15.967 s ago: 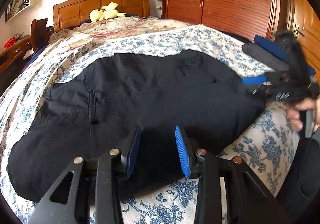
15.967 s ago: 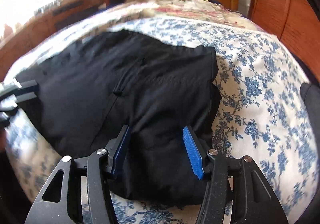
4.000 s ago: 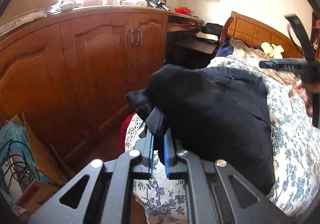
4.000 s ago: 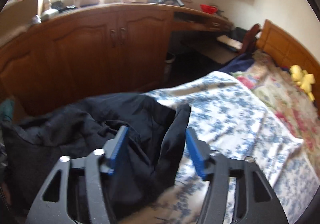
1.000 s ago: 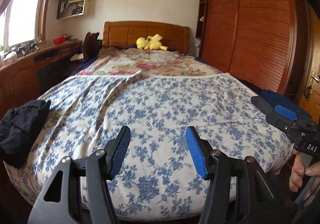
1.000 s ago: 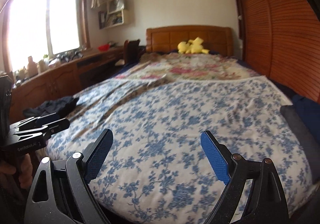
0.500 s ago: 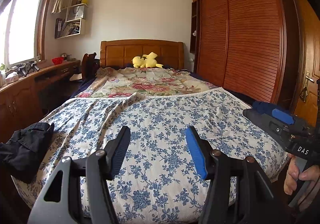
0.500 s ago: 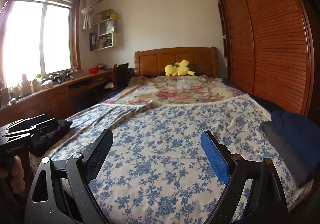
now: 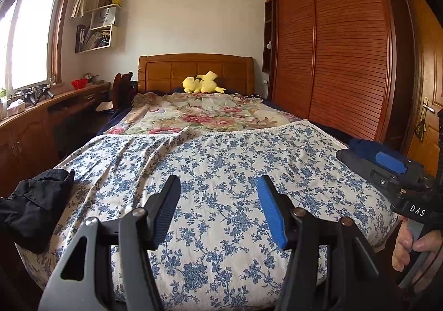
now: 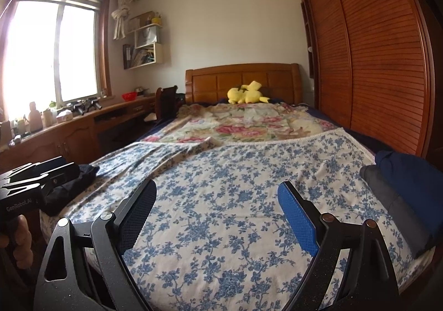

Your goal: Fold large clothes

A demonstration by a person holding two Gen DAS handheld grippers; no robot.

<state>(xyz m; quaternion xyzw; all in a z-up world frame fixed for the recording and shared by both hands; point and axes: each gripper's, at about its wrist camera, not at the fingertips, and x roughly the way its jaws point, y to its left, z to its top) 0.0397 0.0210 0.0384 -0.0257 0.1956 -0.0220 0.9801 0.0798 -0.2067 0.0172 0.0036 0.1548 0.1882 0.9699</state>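
Note:
The folded black garment lies at the near left corner of the bed; in the right wrist view it is mostly hidden behind the left gripper. My left gripper is open and empty, held above the foot of the bed with its jaws wide apart. My right gripper is open and empty, also above the foot of the bed. The right gripper also shows at the right edge of the left wrist view. The blue floral sheet covers the near half of the bed.
Folded dark blue and grey clothes are stacked at the bed's right edge. A yellow plush toy sits by the wooden headboard. A wooden desk counter runs along the left wall, a louvred wardrobe along the right.
Both grippers have risen and tilted up slightly, so more wall and ceiling show. Earlier the black garment was carried off the middle of the bed and left at the left corner.

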